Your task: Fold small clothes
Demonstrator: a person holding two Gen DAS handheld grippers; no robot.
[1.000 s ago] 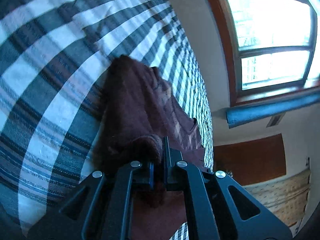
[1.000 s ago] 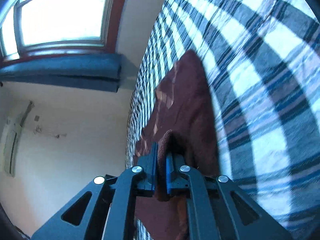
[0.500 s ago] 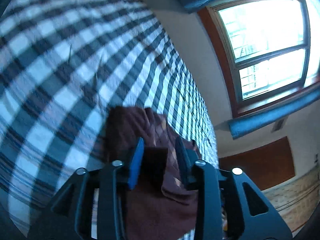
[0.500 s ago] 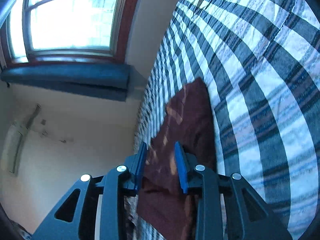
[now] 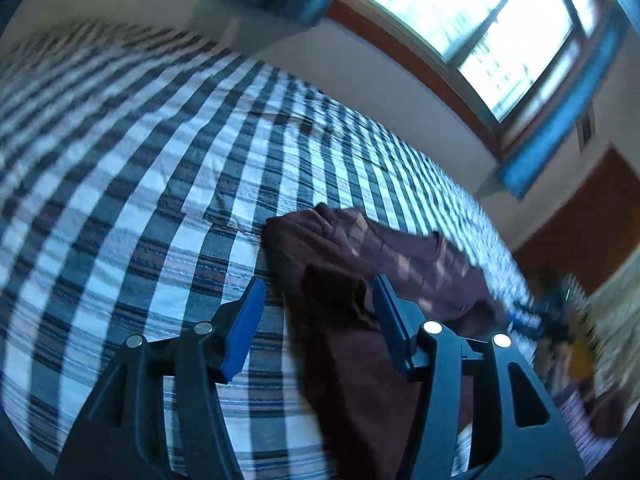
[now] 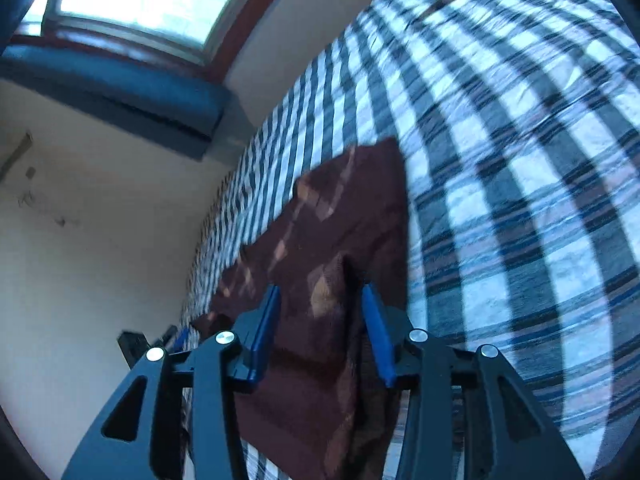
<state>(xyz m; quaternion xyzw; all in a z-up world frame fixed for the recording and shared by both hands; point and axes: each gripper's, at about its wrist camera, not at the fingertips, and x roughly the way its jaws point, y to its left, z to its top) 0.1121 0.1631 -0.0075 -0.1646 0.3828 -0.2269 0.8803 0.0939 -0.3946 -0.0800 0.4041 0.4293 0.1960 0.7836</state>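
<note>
One brown garment (image 5: 360,264) on plaid bedspread (image 5: 120,208), apparently folded, two grippers spread.

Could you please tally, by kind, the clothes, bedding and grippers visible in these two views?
Brown garments: 1, the brown garment lying on the bed.
Plaid bedcovers: 1, the plaid bedcover.
Grippers: 2, left gripper and right gripper, both open.
Total: 4.

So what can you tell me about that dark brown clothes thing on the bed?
The brown garment is dark maroon-brown, soft-looking cloth with paler diamond shapes across it. It lies mostly flat on the checked bedcover, rumpled in places, with one small fold standing up between the open left gripper fingers. The right gripper is open too, and neither holds it. What sort of clothing it is cannot be told.
</note>
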